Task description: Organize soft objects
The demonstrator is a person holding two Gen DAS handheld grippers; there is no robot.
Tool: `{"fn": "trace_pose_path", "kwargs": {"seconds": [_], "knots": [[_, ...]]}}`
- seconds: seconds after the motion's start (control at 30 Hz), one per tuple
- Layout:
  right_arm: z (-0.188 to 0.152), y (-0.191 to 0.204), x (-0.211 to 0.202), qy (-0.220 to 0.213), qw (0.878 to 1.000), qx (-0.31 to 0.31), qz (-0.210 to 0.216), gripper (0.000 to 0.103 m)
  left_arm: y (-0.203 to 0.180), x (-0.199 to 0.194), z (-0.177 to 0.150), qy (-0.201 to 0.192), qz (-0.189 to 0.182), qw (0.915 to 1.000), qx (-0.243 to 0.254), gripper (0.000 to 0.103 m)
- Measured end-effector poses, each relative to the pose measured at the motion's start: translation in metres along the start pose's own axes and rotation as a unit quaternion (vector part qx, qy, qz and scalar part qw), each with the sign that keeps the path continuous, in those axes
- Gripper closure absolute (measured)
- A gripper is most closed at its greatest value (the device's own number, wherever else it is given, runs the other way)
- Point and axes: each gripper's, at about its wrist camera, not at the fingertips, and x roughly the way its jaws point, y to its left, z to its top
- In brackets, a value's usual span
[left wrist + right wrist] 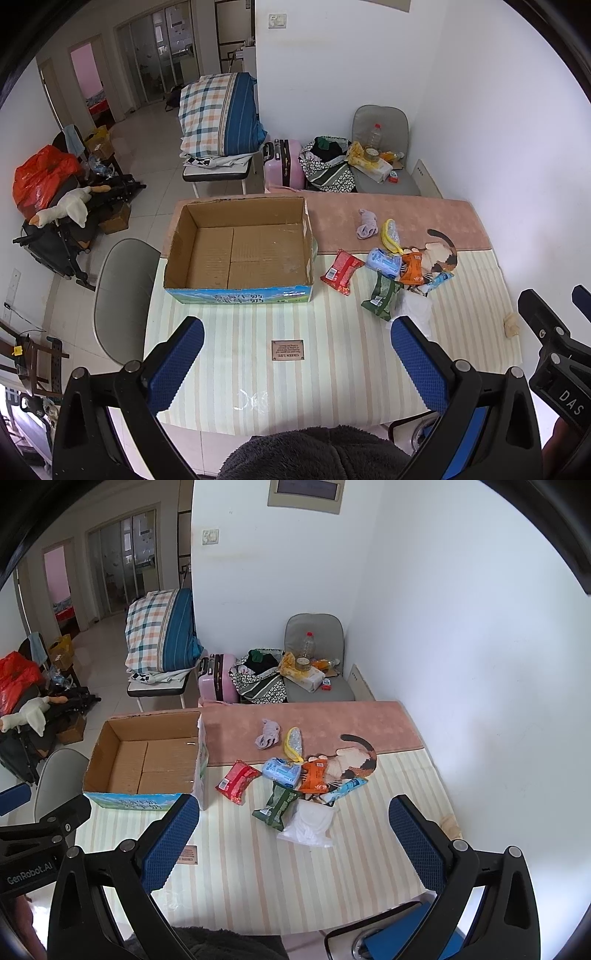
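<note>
An empty cardboard box (236, 254) (144, 764) stands on the striped table at the left. To its right lie several soft packs: a red pack (341, 271) (237, 781), a light blue pack (383, 261) (280, 771), an orange pack (413, 267) (314, 777), a green pack (380, 297) (277, 805), a white bag (308, 823) (415, 312), a yellow pouch (391, 234) (293, 746) and a lilac sock (367, 225) (267, 734). My left gripper (297, 363) is open and empty, above the table's near edge. My right gripper (293, 843) is open and empty, short of the white bag.
A pink mat with a cat picture (441, 253) (351, 762) covers the table's far part. A small cream object (511, 325) lies near the right edge. A grey chair (122, 295) stands left of the table. A white wall closes the right side.
</note>
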Motion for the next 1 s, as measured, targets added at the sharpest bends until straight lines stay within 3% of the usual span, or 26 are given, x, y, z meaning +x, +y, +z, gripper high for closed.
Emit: {"fn": "trace_pose_path", "kwargs": {"seconds": [1.0], "knots": [[-0.007, -0.004, -0.012, -0.011, 1.000, 0.015, 0.013, 0.000, 0.000, -0.006, -0.002, -0.007, 0.001, 1.0000, 0.006, 0.000]]}}
